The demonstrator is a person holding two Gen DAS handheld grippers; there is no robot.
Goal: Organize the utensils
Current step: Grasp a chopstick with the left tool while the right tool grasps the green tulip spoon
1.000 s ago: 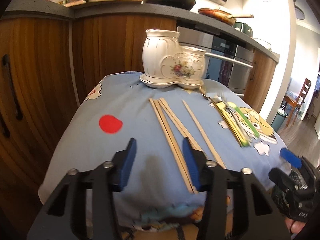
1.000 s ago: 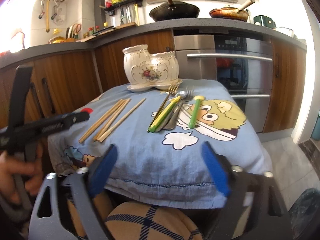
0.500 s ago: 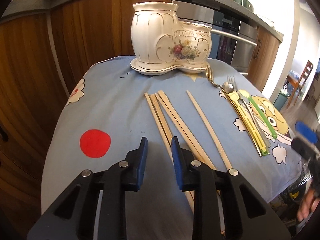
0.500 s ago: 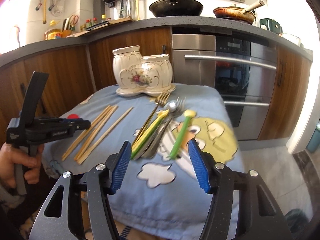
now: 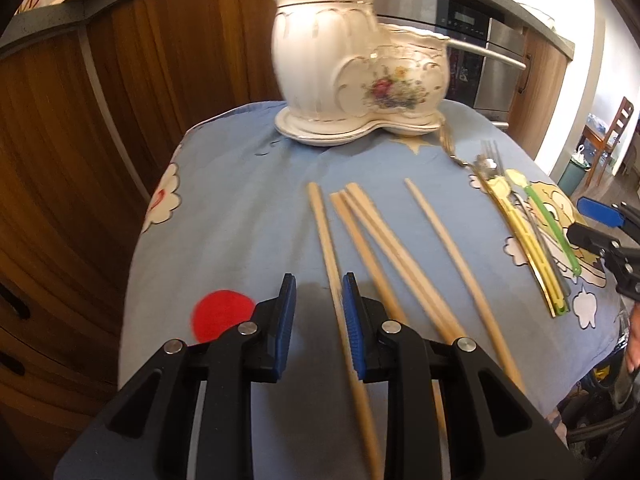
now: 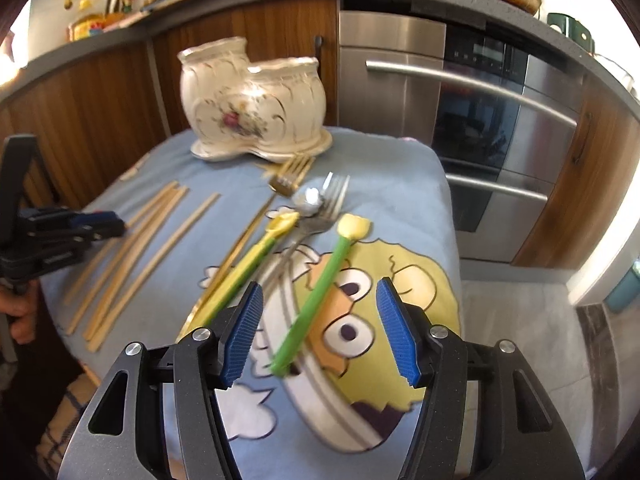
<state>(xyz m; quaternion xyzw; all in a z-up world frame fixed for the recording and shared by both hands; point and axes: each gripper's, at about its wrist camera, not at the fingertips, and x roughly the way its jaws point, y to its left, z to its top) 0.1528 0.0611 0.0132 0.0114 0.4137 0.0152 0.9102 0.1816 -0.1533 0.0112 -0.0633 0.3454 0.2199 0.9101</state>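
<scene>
The left gripper (image 5: 316, 308) hangs low over the blue cloth (image 5: 240, 216) on the desk, its fingers (image 5: 286, 312) set narrow with a small gap. The leftmost chopstick (image 5: 326, 240) runs between them, close against the right finger; whether it is touched I cannot tell. Three more chopsticks (image 5: 392, 256) lie at its 3 o'clock. The white holder (image 5: 352, 76) stands at 12 o'clock, on the far side of the cloth.

The right gripper (image 6: 320, 320) has its fingers (image 6: 394, 324) spread wide around the green spoon (image 6: 320, 284), holding nothing. At the spoon's 9 o'clock lie a yellow spoon (image 6: 256, 256), a steel fork (image 6: 320, 212) and a gold fork (image 6: 288, 176), whose tines lie just beside the holder's saucer.
</scene>
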